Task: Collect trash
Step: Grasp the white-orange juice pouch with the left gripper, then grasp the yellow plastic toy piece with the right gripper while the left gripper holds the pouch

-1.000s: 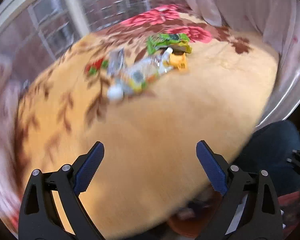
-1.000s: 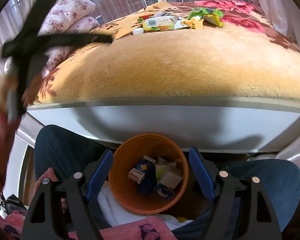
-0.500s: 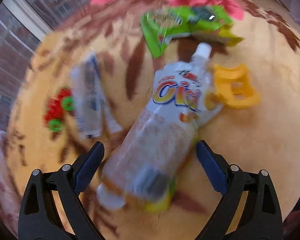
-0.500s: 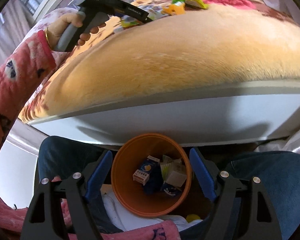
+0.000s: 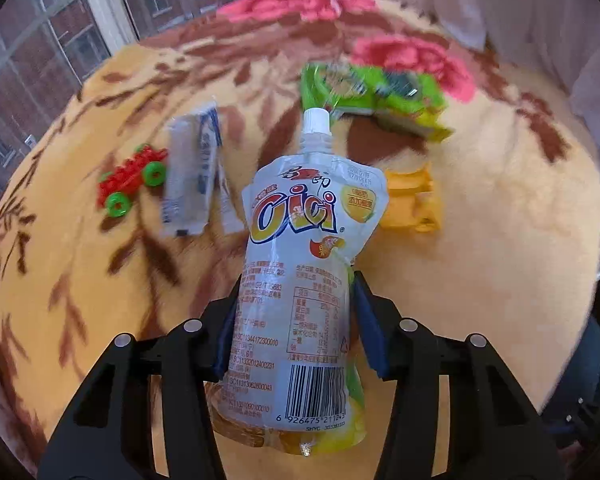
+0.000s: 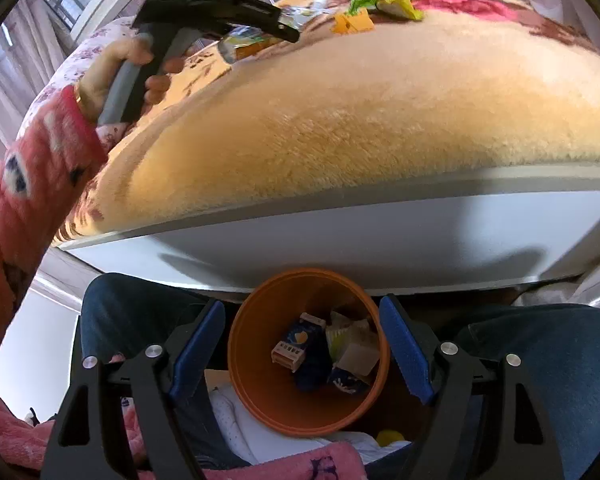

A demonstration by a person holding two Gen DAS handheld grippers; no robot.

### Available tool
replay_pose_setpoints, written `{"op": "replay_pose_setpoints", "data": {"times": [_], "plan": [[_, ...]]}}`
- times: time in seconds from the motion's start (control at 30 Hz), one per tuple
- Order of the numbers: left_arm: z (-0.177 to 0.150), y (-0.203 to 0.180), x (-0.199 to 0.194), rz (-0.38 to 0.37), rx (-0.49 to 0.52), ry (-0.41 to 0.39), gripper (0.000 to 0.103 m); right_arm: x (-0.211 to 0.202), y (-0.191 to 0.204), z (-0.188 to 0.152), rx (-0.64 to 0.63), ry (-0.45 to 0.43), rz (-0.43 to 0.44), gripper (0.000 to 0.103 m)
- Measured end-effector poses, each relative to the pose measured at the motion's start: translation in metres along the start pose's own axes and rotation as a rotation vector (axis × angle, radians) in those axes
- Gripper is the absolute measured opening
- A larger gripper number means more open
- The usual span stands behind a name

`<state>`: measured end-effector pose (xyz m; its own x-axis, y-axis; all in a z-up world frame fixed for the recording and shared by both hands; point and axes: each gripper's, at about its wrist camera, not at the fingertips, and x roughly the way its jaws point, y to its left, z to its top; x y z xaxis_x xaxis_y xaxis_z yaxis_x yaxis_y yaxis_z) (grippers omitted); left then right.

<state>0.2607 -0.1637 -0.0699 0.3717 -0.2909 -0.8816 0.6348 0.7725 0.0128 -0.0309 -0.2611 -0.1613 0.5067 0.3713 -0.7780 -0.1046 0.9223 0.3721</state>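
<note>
The left hand-held gripper [image 5: 294, 328] has just closed on the drink pouch [image 5: 306, 272] — next, carry it to the orange bin [image 6: 308, 360] — the right hand-held gripper [image 6: 302, 354] hangs spread.

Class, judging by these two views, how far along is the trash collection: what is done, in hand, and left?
Done: several cartons and wrappers lie in the orange bin. In hand: the left gripper has just closed on the jelly drink pouch. Left: the green snack wrapper and the white sachet on the blanket. The right gripper hangs open.
</note>
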Motion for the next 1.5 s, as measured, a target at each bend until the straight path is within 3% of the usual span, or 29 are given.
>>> {"op": "replay_pose_setpoints", "data": {"times": [0.27,0.4,0.5,0.63,0.8,1.03,1.2,1.37,1.43,1.5], "plan": [[-0.051,0.001,-0.094,0.004,-0.083,-0.119,0.049,-0.018,0.019,-0.003,-0.043,-0.052,-0.011,0.078],[-0.09,0.003,-0.122,0.053,-0.133,-0.143,0.049,-0.028,0.025,0.002,-0.067,-0.075,-0.015,0.078],[-0.125,0.004,-0.136,0.034,-0.188,-0.15,0.049,-0.036,0.029,0.013,-0.097,-0.104,-0.03,0.078],[-0.164,-0.001,-0.143,0.046,-0.233,-0.159,0.049,-0.041,0.035,0.042,-0.181,-0.165,-0.087,0.078],[-0.196,-0.01,-0.141,0.005,-0.277,-0.148,0.049,-0.031,0.035,0.109,-0.275,-0.241,-0.184,0.078],[-0.209,-0.015,-0.136,0.006,-0.307,-0.15,0.049,0.033,0.021,0.209,-0.344,-0.163,-0.37,0.078],[-0.207,-0.01,-0.134,0.002,-0.309,-0.154,0.049,0.072,0.003,0.262,-0.289,-0.107,-0.383,0.077],[-0.201,0.003,-0.127,0.001,-0.343,-0.144,0.049,0.105,-0.007,0.285,-0.273,-0.034,-0.409,0.068],[-0.199,0.007,-0.125,-0.004,-0.353,-0.142,0.049,0.115,-0.011,0.287,-0.255,0.004,-0.394,0.054],[-0.196,0.009,-0.123,-0.005,-0.354,-0.141,0.049,0.119,-0.014,0.287,-0.243,0.015,-0.37,0.051]]}}
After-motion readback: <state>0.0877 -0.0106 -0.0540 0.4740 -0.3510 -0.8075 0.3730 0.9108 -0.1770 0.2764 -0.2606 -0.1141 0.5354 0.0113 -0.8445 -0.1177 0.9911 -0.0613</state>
